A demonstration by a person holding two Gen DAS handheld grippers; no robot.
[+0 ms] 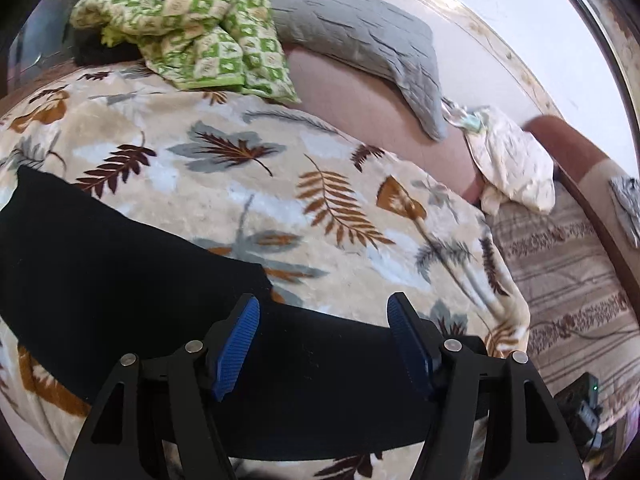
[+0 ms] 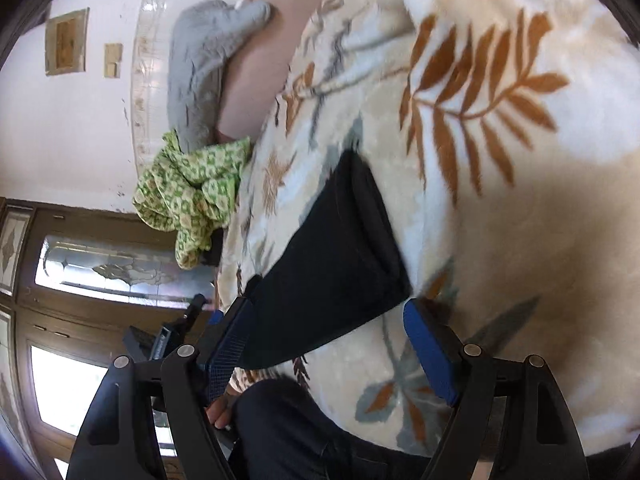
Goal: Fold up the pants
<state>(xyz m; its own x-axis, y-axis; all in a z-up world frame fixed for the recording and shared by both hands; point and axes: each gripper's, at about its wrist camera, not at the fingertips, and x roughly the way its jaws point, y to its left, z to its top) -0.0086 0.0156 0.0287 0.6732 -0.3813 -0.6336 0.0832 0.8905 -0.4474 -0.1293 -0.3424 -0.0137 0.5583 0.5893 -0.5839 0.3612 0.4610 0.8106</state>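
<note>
Pants (image 1: 120, 264), black and spread flat, lie on the bed under and ahead of both my tongs, resting on a cream blanket (image 1: 248, 200) printed with brown and grey leaves. My left tongs (image 1: 323, 344) hang over the dark cloth with their blue pads (image 1: 236, 348) apart and nothing pinched between them; the fabric runs beneath them and away to their left, where it broadens. My right tongs (image 2: 328, 356) also stand apart, and a narrowing stretch of the pants reaches forward from between their pads up the blanket; the left pad (image 2: 226, 352) sits over the edge of the cloth, the right one (image 2: 430, 356) over bare blanket just beside it, and I cannot tell whether either touches. Beyond my left tongs, far ahead, a crumpled green patterned cloth (image 1: 192, 24) sits beside a grey quilted pillow (image 1: 360, 44), and off to their right lies a pale bundle (image 1: 516, 168). Close below my right tongs a dark trouser-clad leg (image 2: 288, 432) of mine shows, with fingers (image 2: 218, 412) behind the left pad.
</note>
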